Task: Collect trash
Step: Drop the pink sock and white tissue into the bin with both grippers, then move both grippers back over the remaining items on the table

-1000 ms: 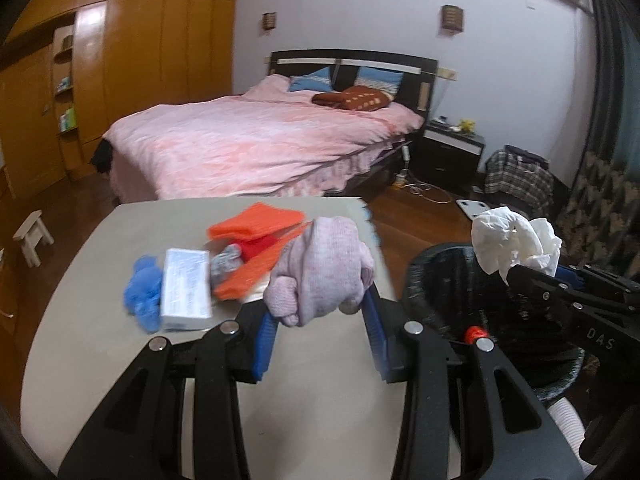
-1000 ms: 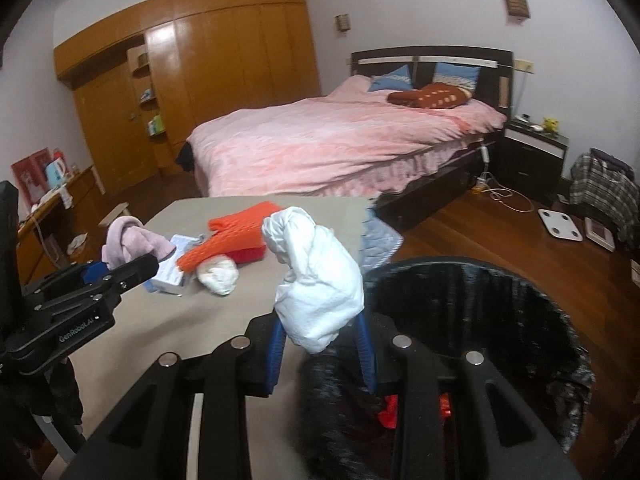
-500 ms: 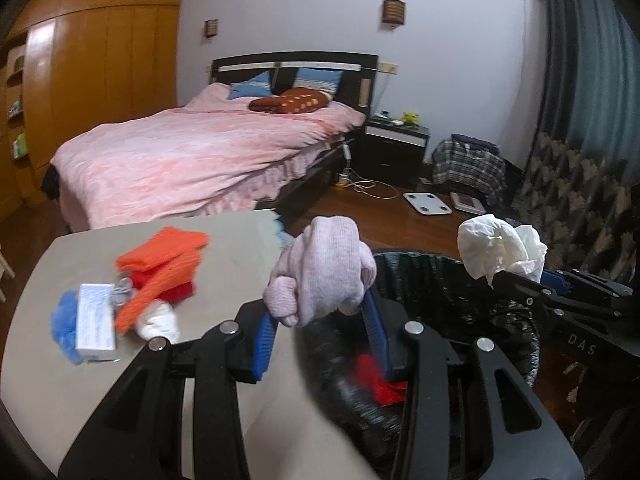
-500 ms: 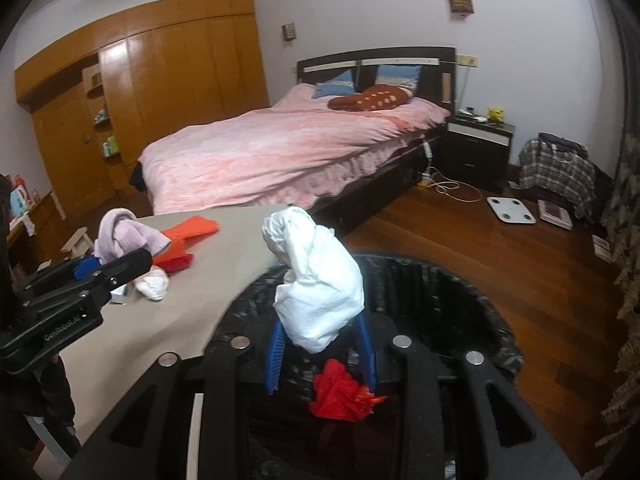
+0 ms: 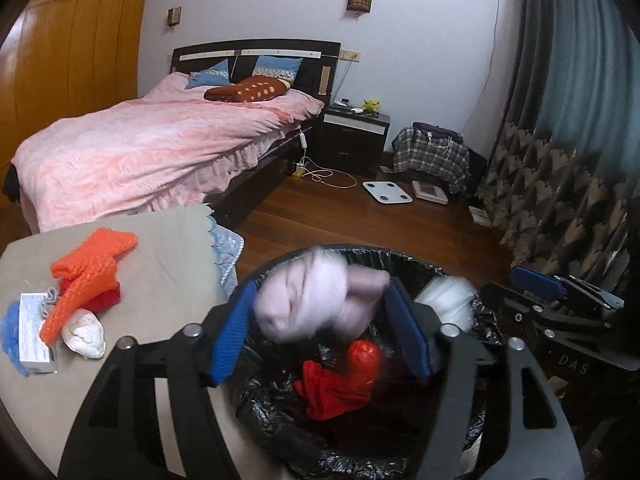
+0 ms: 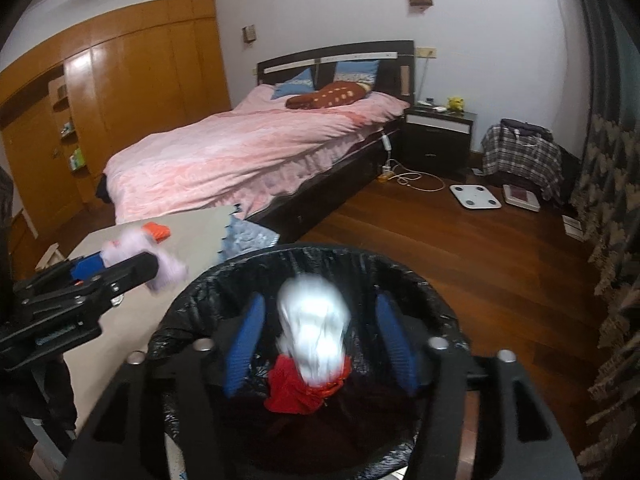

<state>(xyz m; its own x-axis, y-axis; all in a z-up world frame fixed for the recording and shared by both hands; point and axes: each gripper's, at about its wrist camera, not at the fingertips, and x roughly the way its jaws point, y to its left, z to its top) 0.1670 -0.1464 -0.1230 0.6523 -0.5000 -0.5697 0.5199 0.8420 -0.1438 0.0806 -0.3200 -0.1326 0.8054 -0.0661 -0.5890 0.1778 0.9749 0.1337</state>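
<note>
Both grippers hang over a black-lined trash bin (image 5: 404, 260) (image 6: 240, 272) with a red scrap (image 5: 336, 384) (image 6: 300, 392) inside. My left gripper (image 5: 320, 334) has its jaws opening. A pink cloth wad (image 5: 320, 300), blurred, is dropping between the blue pads, free of their grip. My right gripper (image 6: 320, 342) is also opening, and a blurred white tissue wad (image 6: 314, 332) falls between its pads with a gap on each side. The left wrist view shows that white wad (image 5: 444, 300) beside the right gripper (image 5: 534, 284). The right wrist view shows the left gripper (image 6: 116, 266) with the pink wad (image 6: 168, 268).
Left of the bin is a table under a beige cloth (image 5: 168, 248). On it lie orange knit pieces (image 5: 92, 264), a white wad (image 5: 84, 332), a white box (image 5: 34, 328) and a blue scrap (image 5: 8, 332). A pink bed (image 5: 140, 152) stands behind, wooden floor (image 5: 360, 224) to the right.
Both grippers swung from above the table to above the bin. Their jaws have spread, and the pink cloth and the white wad have come loose and are falling.
</note>
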